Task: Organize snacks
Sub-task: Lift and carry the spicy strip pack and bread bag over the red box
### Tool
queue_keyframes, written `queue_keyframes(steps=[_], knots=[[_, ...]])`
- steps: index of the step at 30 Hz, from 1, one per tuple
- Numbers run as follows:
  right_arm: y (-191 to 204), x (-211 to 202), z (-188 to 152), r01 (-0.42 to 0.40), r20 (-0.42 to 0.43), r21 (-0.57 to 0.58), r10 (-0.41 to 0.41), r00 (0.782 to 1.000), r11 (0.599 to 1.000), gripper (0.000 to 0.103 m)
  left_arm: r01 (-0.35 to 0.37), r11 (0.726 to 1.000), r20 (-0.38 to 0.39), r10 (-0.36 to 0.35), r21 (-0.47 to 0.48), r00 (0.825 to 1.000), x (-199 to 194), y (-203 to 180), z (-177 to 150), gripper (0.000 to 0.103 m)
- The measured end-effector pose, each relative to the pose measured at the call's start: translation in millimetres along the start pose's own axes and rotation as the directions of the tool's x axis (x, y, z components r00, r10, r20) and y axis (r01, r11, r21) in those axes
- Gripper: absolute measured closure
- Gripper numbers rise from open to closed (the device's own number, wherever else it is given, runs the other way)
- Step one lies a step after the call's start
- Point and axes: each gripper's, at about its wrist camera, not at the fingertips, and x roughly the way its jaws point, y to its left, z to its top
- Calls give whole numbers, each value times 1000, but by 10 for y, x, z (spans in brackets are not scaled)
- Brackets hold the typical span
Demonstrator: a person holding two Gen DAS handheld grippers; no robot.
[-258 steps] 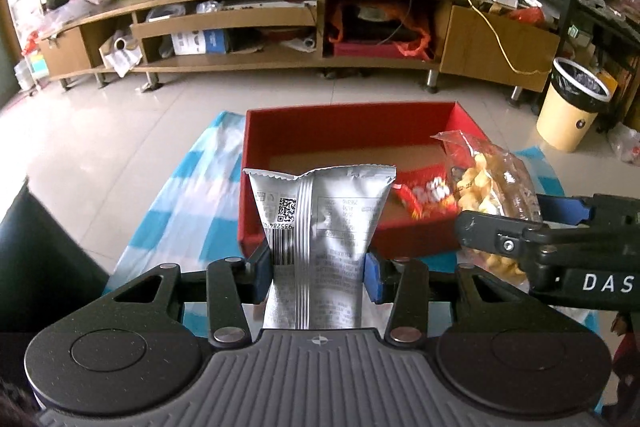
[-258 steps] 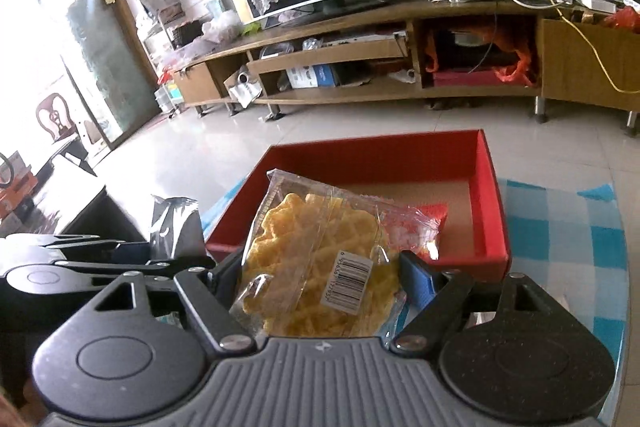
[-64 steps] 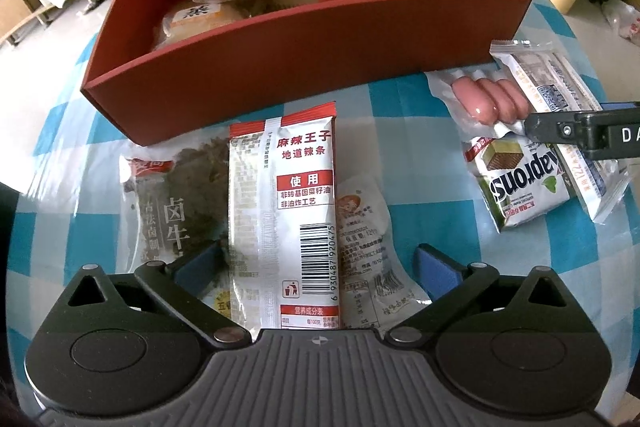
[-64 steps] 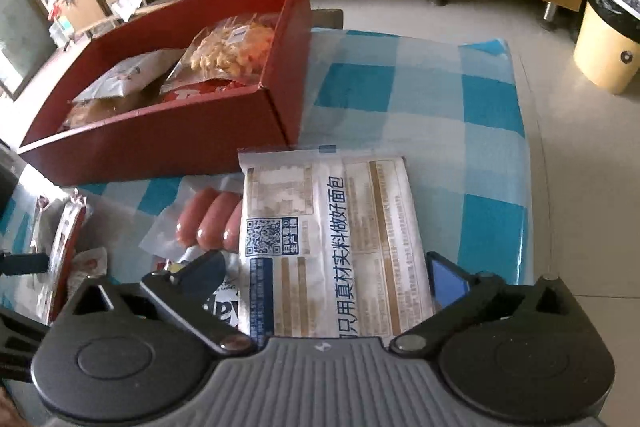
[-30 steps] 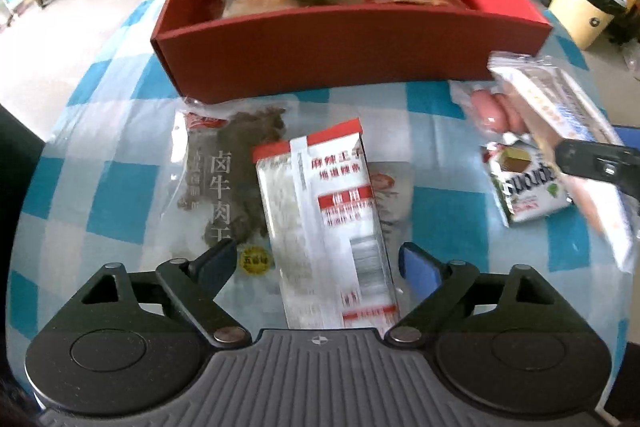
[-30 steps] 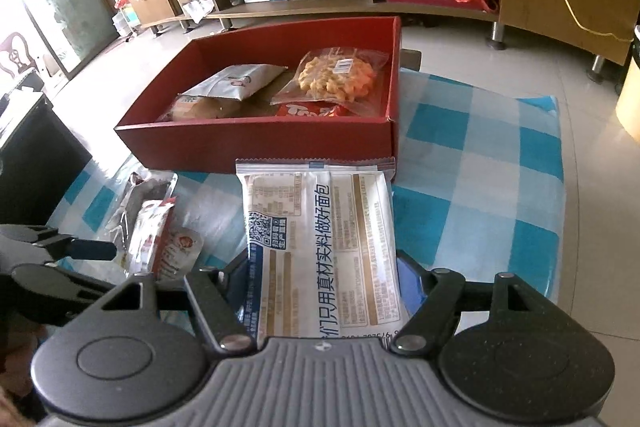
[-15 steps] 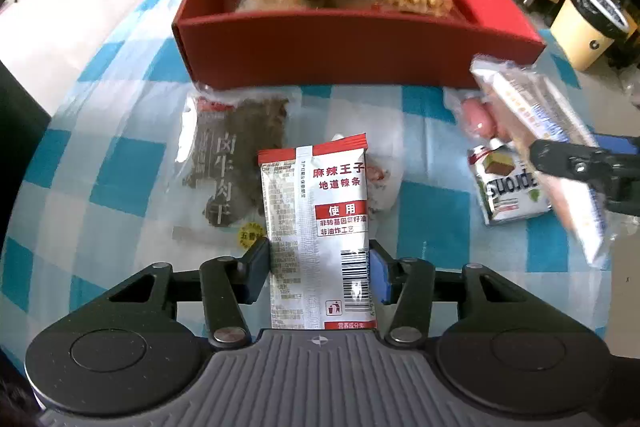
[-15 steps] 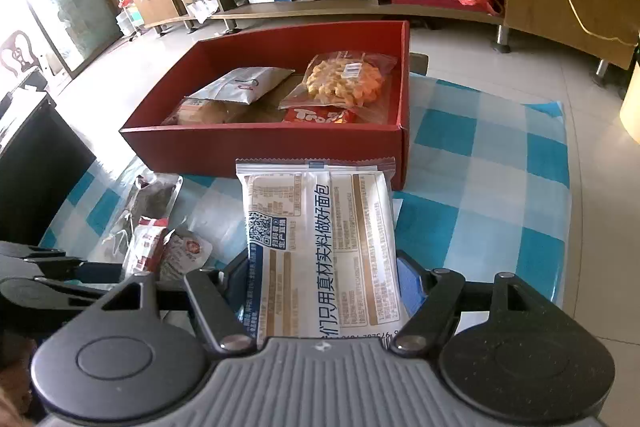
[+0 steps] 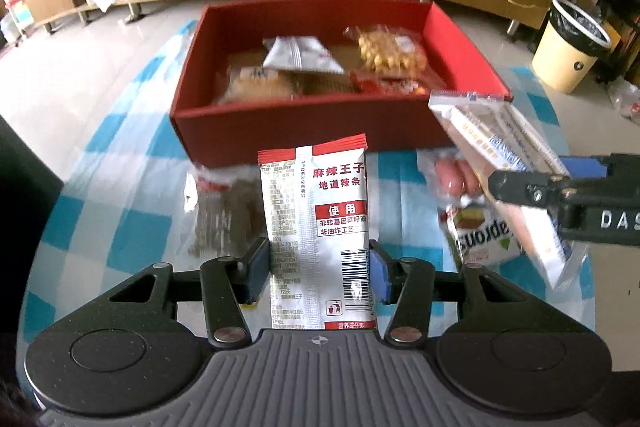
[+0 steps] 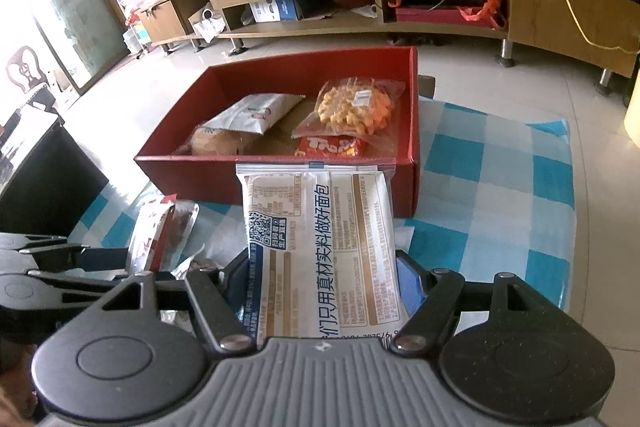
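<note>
Gripping a red-and-white spicy-strip packet [image 9: 320, 223] between its blue-padded fingers [image 9: 256, 267], the left gripper [image 9: 316, 267] has just closed on it and holds it upright above the blue-and-white checked table [image 9: 120, 227], in front of the red box [image 9: 312, 123]. The right gripper [image 10: 320, 287] pinches a white bread packet [image 10: 320, 247] with blue and tan print, its fingers [image 10: 408, 287] pressed on the packet's two sides; the packet stands above the table just before the box's near wall. In the left wrist view this packet [image 9: 504, 163] shows at the right, tilted, with the right gripper's dark arm [image 9: 560, 195] across it. Inside the red box [image 10: 412, 131] lie a silvery-white bag [image 10: 256, 113], a clear bag of yellow puffed snacks [image 10: 354, 107], a red packet [image 10: 332, 147] and a brownish bun or bread [image 10: 216, 141] in clear wrap. On the table there are a clear pack of dark meat pieces [image 9: 224, 215] to the left of the held spicy-strip packet, a pack of pink sausages [image 9: 456, 175] to the right, and a green-and-white wafer packet [image 9: 480, 239] beside the sausages, under the bread packet.
</note>
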Motion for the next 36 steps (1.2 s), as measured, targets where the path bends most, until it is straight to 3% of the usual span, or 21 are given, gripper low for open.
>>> queue_keyframes(steps=[12, 27, 36], knots=[[30, 56, 120, -26, 18, 25, 25, 1000, 999, 36, 3, 1000, 48, -2, -15, 999, 17, 89, 308, 44], [37, -92, 24, -55, 41, 38, 54, 998, 998, 38, 30, 1000, 33, -30, 1, 999, 19, 58, 251, 44], [19, -205, 112, -66, 97, 56, 61, 993, 996, 38, 18, 1000, 68, -19, 25, 997, -31, -42, 300, 44]])
